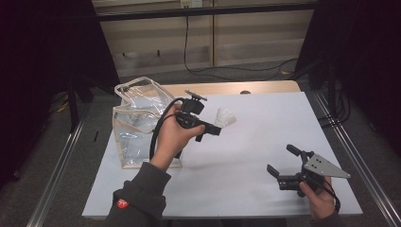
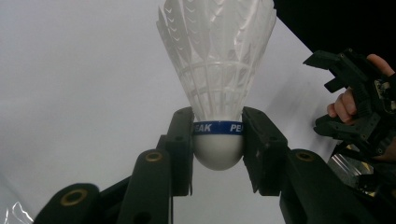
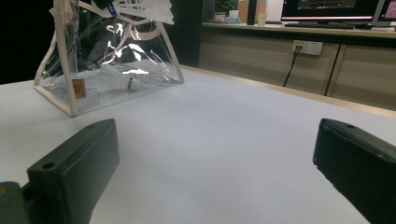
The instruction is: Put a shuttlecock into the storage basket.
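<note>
Gripping a shuttlecock by its cork above the surface, the left tongs hang beside the clear bag; the right tongs gape released, low.

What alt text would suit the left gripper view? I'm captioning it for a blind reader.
Two black jaws of the left gripper clamp the white cork base of a shuttlecock, feathers pointing up, above a white table. At right, a hand holds the right gripper.

The bag stands at the table's left edge — a second shuttlecock lies inside it.
</note>
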Tool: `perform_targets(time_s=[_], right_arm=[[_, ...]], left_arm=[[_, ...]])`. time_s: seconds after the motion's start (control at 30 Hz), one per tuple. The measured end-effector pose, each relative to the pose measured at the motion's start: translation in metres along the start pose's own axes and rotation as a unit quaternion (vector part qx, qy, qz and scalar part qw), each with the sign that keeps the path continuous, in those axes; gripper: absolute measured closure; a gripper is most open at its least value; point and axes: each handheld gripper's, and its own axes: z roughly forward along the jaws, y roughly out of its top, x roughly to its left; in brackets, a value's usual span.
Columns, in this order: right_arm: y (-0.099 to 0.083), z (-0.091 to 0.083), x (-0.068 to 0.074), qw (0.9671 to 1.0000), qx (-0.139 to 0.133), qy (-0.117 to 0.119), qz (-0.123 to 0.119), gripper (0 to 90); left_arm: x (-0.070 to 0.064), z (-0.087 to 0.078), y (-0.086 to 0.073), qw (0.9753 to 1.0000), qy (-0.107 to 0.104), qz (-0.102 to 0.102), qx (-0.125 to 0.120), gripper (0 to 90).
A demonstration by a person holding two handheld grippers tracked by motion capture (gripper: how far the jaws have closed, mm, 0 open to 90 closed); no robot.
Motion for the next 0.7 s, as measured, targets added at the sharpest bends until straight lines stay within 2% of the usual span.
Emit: perform_targets(time_s=[0.7], right_arm=[[0.000,0.000,0.000,1.0000,0.000,0.001,0.000,0.3]], left_arm=[[-0.004,-0.020,0.010,1.0000,0.000,0.008,0.001,65.6]])
